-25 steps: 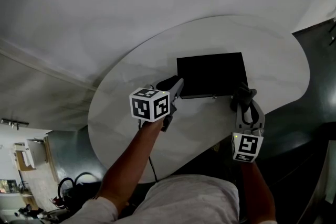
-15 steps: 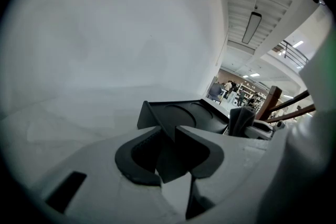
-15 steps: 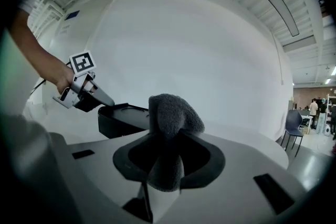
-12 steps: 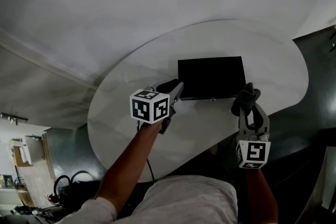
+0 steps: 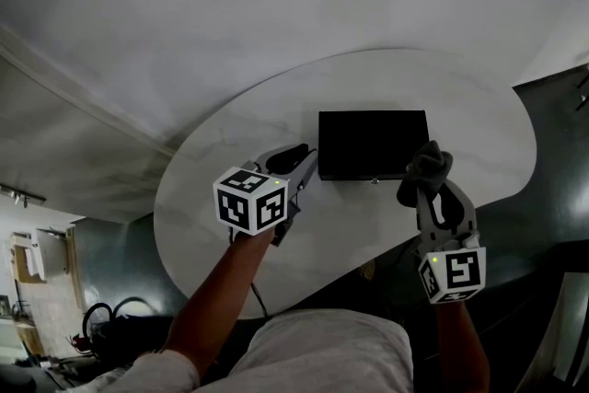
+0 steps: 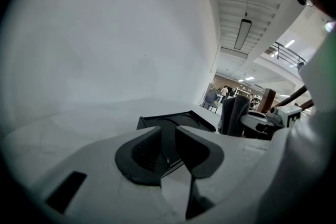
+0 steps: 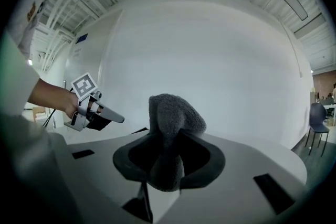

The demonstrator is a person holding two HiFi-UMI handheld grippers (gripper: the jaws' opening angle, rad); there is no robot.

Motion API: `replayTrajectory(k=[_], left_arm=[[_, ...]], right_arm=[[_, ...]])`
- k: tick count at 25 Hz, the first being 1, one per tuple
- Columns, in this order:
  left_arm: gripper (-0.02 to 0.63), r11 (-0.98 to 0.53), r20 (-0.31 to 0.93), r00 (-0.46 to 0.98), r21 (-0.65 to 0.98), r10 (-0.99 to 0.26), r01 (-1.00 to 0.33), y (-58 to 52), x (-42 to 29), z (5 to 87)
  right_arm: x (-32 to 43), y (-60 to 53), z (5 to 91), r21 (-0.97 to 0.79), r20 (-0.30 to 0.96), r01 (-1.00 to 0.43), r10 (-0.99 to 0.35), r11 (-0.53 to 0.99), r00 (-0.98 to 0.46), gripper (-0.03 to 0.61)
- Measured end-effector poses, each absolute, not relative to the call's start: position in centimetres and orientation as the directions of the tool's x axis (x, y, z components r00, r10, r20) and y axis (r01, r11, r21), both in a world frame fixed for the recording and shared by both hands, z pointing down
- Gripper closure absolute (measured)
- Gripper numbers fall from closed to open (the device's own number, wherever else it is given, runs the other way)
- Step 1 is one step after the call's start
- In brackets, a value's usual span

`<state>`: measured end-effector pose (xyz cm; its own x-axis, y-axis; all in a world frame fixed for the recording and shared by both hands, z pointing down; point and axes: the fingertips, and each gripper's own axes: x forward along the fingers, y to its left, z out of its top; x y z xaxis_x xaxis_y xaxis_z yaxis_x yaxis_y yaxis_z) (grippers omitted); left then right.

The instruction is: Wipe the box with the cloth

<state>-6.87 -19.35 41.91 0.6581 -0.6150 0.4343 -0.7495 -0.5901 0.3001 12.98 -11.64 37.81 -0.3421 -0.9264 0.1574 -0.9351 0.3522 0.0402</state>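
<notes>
Right gripper clamped on the grey cloth, raised beside the near right corner of the black box lying flat on the table, left gripper agape, empty, beside its left edge; no cloth-to-box contact, wiping judged unfinished.

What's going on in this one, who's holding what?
A person at a white round table holds a gripper in each hand. The right gripper has its jaws shut on a bunched grey cloth, by the right near corner of the flat black box on the table. The left gripper sits beside the box's left near corner, jaws apart and empty. The cloth is not on the box's top now.
</notes>
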Motion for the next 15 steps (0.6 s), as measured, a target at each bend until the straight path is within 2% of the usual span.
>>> replayTrajectory(k=[15], left_arm=[[0.543, -0.718, 0.163, 0.764, 0.267, -0.624, -0.643, -15.3, -4.9, 32.9]], right_arm=[[7.4, -11.1, 30.5, -0.016, 0.064, -0.818, -0.816, 0.575, -0.575, 0.489]])
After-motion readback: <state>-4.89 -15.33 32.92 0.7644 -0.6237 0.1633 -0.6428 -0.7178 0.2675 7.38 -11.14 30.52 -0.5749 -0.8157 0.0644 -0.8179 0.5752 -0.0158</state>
